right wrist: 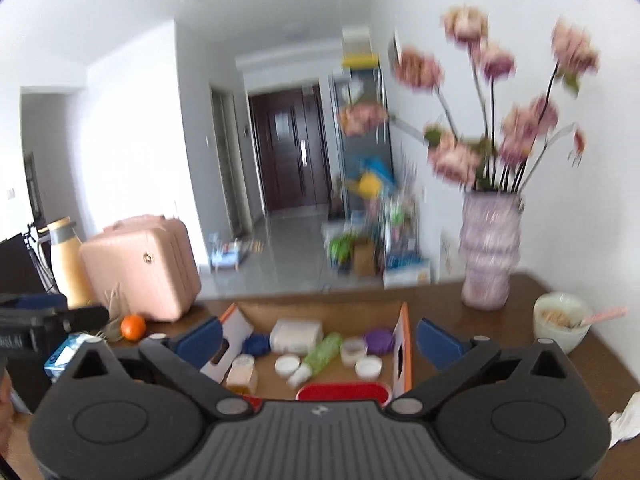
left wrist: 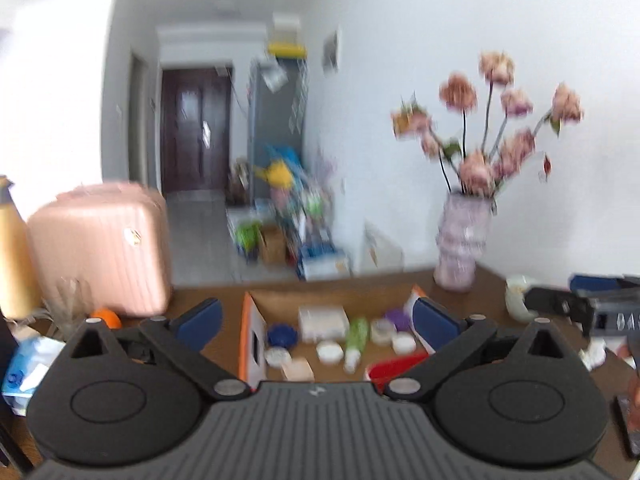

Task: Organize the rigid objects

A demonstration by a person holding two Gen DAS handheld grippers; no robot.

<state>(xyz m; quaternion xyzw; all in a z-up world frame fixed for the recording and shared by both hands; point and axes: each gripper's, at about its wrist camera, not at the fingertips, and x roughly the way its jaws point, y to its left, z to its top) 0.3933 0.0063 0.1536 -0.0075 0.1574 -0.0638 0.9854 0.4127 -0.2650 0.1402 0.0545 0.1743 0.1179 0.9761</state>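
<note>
An open cardboard box (left wrist: 256, 344) (right wrist: 402, 344) lies on the brown table (left wrist: 496, 292) (right wrist: 528, 292). Inside lie a white rectangular case (left wrist: 323, 322) (right wrist: 296, 335), a green tube (left wrist: 356, 338) (right wrist: 320, 354), a blue lid (left wrist: 282, 335) (right wrist: 257, 345), a purple lid (left wrist: 397, 318) (right wrist: 379, 340), several white round jars (left wrist: 330, 351) (right wrist: 287, 364) and a red container (left wrist: 394, 364) (right wrist: 344, 392). My left gripper (left wrist: 318, 322) and my right gripper (right wrist: 318, 340) are both open and empty above the box's near side.
A pink suitcase (left wrist: 104, 248) (right wrist: 144, 266), a yellow bottle (left wrist: 14, 256) (right wrist: 68, 264) and an orange (left wrist: 107, 317) (right wrist: 133, 327) stand left. A vase of pink flowers (left wrist: 462, 240) (right wrist: 490, 248) and a white bowl (right wrist: 562, 318) stand right. The other gripper shows at each view's edge (left wrist: 592, 304) (right wrist: 40, 324).
</note>
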